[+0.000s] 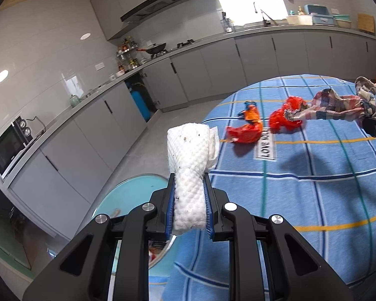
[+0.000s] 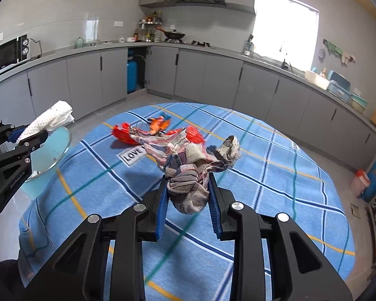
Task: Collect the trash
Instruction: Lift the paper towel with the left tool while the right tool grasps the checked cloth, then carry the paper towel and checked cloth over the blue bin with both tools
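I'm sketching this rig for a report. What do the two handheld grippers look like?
Both match: the left gripper and right gripper have matte black angular linkage arms with triangular cut-outs, round silver pivot pins, and two black fingers lined with ribbed blue pads. White lettering runs along the left gripper's side in the right wrist view, too small to read surely. No cables or sleeves show.

Right gripper (image 2: 188, 190): clamped on crumpled plaid fabric rag (image 2: 188, 168). Red-orange plastic wrappers (image 2: 158, 128): near far edge of blue checked tablecloth (image 2: 275, 188). Left gripper (image 2: 31, 136): pinching white textured paper towel (image 2: 50, 119).
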The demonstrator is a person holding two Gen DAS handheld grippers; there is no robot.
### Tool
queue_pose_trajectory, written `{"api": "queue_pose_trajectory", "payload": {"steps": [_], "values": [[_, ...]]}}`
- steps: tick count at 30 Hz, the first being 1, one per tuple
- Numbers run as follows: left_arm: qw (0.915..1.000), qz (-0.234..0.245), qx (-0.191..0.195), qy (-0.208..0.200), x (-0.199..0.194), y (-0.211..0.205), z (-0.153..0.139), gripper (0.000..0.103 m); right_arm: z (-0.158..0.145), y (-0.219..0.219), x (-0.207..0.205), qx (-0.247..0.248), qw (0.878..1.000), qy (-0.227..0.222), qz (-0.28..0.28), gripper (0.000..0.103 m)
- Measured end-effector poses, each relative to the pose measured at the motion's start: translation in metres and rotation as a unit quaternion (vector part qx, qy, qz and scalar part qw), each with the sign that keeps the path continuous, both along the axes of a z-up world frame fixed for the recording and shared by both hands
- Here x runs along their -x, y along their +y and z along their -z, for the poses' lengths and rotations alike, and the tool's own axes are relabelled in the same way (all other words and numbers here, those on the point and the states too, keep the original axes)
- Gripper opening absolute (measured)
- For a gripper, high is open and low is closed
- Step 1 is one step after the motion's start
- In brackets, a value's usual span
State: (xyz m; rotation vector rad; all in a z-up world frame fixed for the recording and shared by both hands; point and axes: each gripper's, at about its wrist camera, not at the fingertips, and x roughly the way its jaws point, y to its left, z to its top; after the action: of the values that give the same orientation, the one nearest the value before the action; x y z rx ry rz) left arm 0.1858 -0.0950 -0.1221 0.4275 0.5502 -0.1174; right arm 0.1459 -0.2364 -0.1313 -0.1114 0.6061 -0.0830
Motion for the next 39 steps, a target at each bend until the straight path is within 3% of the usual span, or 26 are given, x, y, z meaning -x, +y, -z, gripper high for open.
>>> {"api": "queue_pose_trajectory", "payload": {"steps": [24, 39], "values": [[0.9934, -0.114, -0.005, -0.011, -0.021, 0.106, -0.006, 0.02, -0.014, 0.09, -0.04, 0.021, 0.995, -0.019, -0.099, 0.03], [0.9886, -0.149, -0.013, -0.016, -0.024, 0.137, -0.01, 0.02, -0.016, 0.143, -0.06, 0.031, 0.988, -0.032, -0.15, 0.03]]}}
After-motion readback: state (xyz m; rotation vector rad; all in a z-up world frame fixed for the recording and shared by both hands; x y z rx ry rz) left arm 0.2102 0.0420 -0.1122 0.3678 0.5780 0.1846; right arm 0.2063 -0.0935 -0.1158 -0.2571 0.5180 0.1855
